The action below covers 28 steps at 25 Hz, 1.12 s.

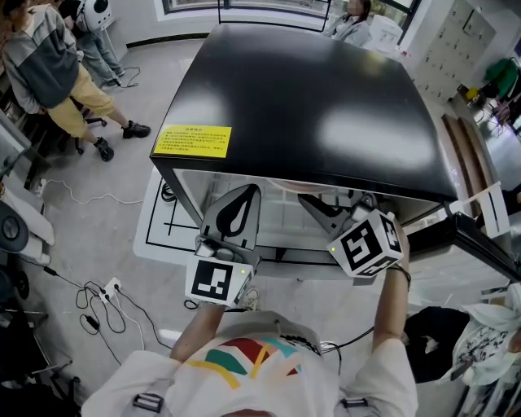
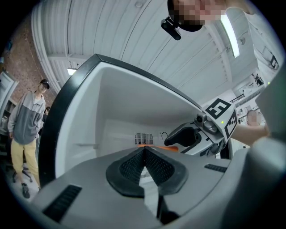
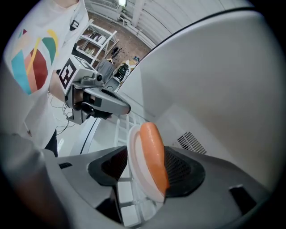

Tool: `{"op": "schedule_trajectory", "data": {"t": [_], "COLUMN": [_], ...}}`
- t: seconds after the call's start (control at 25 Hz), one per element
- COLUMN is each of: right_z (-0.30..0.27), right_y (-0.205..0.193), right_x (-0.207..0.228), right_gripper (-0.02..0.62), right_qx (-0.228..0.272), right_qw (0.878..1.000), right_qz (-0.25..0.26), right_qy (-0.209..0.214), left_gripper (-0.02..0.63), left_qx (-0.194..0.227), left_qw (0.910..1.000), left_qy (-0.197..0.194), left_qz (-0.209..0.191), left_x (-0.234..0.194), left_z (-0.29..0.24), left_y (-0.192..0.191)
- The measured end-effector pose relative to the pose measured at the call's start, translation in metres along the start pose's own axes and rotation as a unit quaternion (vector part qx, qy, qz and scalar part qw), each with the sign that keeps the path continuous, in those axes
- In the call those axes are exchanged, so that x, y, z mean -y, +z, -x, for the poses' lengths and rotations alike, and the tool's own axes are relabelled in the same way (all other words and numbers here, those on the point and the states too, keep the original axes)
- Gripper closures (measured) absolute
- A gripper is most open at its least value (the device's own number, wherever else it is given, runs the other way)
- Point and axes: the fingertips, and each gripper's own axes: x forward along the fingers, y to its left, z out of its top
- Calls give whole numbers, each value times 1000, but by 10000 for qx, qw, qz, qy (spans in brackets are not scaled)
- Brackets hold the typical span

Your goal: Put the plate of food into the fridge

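Workshop-like room with a pale grey floor (image 1: 89,212), crossed at the left by loose cables (image 1: 96,311) and a white power strip (image 1: 111,288). At the far left, a standing person (image 1: 49,73) in a grey top and yellow trousers; beyond the appliance, a second, seated person (image 1: 352,20), only partly in view. In the middle, seen from above, a fridge (image 1: 309,98) with a glossy black top and a yellow label (image 1: 192,140) near its front left corner. White inside, with a white wire shelf (image 3: 121,130) and a small vent grille (image 2: 143,138) on the back wall. Well inside that white compartment, over the wire shelf, a white plate (image 3: 132,150) carrying one long, smooth orange piece of food (image 3: 154,150); whether resting on the shelf or just above it, not clear. Seen from the left gripper view as a thin orange line lying level behind the jaw tips. Reaching into the opening side by side, left gripper (image 2: 144,152) and right gripper (image 3: 147,166), each with its marker cube at the rear. Left gripper: jaws closed tip to tip, nothing between them, near the plate but apart from it. Right gripper: jaws spread wide on either side of the plate, plate and food standing between the dark pads, no pad seen pressing on the rim.
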Motion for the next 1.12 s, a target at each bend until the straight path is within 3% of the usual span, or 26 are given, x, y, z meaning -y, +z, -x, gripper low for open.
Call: {"op": "schedule_trajectory", "data": {"t": [0.28, 0.4, 0.56, 0.64, 0.72, 0.8, 0.88, 0.92, 0.96, 1.12], "right_z": [10, 14, 35, 51, 67, 80, 91, 96, 100, 110], "right_y": [9, 14, 27, 34, 40, 40, 36, 35, 34, 30], "right_x": [-8, -3, 9, 17, 27, 32, 31, 29, 28, 19], "right_gripper": [363, 364, 364, 364, 369, 448, 511, 578, 595, 597], "right_qx": [378, 528, 1080, 1436, 1824, 1995, 2039, 2080, 2135, 2189], "right_qw": [9984, 9977, 9891, 9766, 9526, 9305, 9160, 9084, 9005, 8824], "right_qz": [-386, -417, -672, -1070, -1718, -2175, -2376, -2469, -2580, -2903], "right_qy": [195, -75, -745, -1190, -1726, -2168, -2507, -2657, -2775, -2988], "left_gripper": [602, 601, 602, 601, 601, 601, 601, 601, 601, 601], "left_qx": [16, 46, 90, 113, 135, 170, 226, 253, 276, 366], "left_qw": [10000, 10000, 10000, 9999, 9999, 9998, 9997, 9996, 9996, 9992], "left_qy": [-11, -10, 2, 14, 17, 10, -2, -9, -19, -67], "left_qz": [15, -5, -21, -34, -54, -72, -95, -103, -109, -123], "left_x": [3, 4, 4, 5, 7, 11, 15, 17, 18, 26], "left_z": [1, 3, 6, 8, 8, 9, 8, 8, 8, 10], "left_y": [1, 5, 11, 13, 15, 19, 23, 26, 27, 36]}}
